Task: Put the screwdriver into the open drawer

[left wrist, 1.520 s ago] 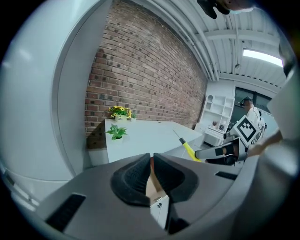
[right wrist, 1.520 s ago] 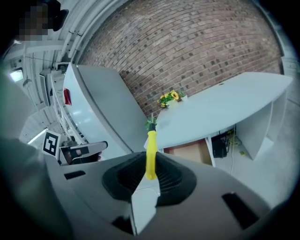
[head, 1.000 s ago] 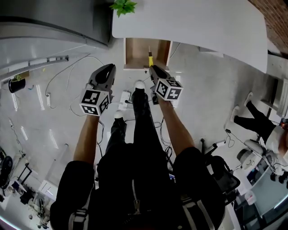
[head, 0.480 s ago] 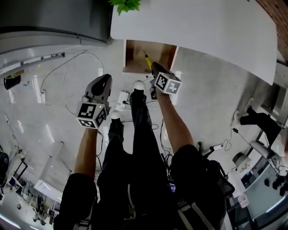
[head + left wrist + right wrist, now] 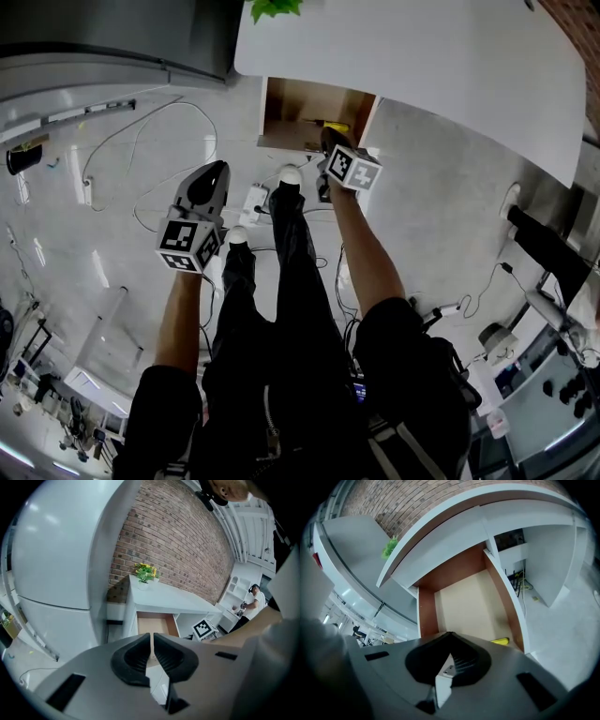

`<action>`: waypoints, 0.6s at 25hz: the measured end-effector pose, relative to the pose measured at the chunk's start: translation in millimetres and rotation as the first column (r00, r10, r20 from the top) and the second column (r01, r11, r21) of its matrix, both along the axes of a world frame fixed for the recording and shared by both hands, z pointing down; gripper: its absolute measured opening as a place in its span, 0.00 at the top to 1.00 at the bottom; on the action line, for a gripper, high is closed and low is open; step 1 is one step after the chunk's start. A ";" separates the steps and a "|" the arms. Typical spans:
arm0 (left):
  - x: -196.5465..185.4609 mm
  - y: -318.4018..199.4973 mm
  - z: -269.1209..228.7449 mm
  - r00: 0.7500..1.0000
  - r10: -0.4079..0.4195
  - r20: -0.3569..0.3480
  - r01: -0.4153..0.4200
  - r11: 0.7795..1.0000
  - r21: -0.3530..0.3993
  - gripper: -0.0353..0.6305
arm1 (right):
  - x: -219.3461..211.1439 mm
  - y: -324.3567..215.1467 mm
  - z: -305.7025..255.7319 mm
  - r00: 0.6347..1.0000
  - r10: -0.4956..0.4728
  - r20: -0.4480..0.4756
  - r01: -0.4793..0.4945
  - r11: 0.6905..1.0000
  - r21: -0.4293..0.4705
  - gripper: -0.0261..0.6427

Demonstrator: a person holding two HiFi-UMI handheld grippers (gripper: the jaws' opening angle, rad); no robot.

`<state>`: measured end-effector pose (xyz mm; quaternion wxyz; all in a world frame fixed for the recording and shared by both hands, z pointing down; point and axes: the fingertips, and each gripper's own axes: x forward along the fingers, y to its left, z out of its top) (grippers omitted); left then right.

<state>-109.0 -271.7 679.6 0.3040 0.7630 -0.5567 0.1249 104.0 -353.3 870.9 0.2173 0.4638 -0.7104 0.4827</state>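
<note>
The wooden drawer (image 5: 289, 105) under the white desk stands pulled out. The yellow-handled screwdriver (image 5: 336, 126) lies crosswise inside it near the front right corner; in the right gripper view only its yellow end (image 5: 500, 641) peeks past the gripper body. My right gripper (image 5: 328, 137) hovers at the drawer's front edge. Its jaws (image 5: 449, 637) meet at the tips with nothing between them, above the drawer floor (image 5: 468, 602). My left gripper (image 5: 213, 172) hangs lower left over the floor, shut and empty (image 5: 153, 637), facing the drawer (image 5: 157, 623).
The white desk top (image 5: 403, 56) overhangs the drawer, with a green plant (image 5: 277, 7) at its back edge. A grey cabinet (image 5: 112, 37) stands to the left. Cables (image 5: 159, 122) and a power strip (image 5: 255, 202) lie on the floor. Another person's legs (image 5: 553, 246) are at the right.
The screwdriver, held upright in the right gripper before, now lies flat in the drawer, free of the jaws. The left gripper stayed low on the left.
</note>
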 end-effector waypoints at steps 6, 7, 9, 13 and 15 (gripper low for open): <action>1.8 4.6 -24.9 1.000 -0.010 0.008 0.010 1.000 0.024 0.89 | 3.2 18.5 -29.8 0.999 -0.037 0.008 0.036 0.999 0.034 0.95; 1.8 5.7 -30.8 1.000 -0.011 0.011 0.011 1.000 0.027 0.89 | 3.4 20.4 -38.2 0.999 -0.046 0.008 0.046 0.998 0.048 0.95; 2.5 6.9 -43.4 1.000 -0.011 0.018 0.010 0.999 0.035 0.89 | 4.3 22.6 -57.8 0.998 -0.063 0.005 0.062 0.995 0.082 0.95; 6.6 3.7 -70.9 0.999 -0.008 0.032 0.007 0.998 0.059 0.89 | 4.3 19.3 -108.9 0.994 -0.106 -0.015 0.107 0.977 0.186 0.95; 9.9 -0.2 -87.0 0.999 -0.010 0.038 0.007 0.997 0.076 0.89 | 3.3 16.0 -140.7 0.989 -0.141 -0.037 0.145 0.955 0.259 0.95</action>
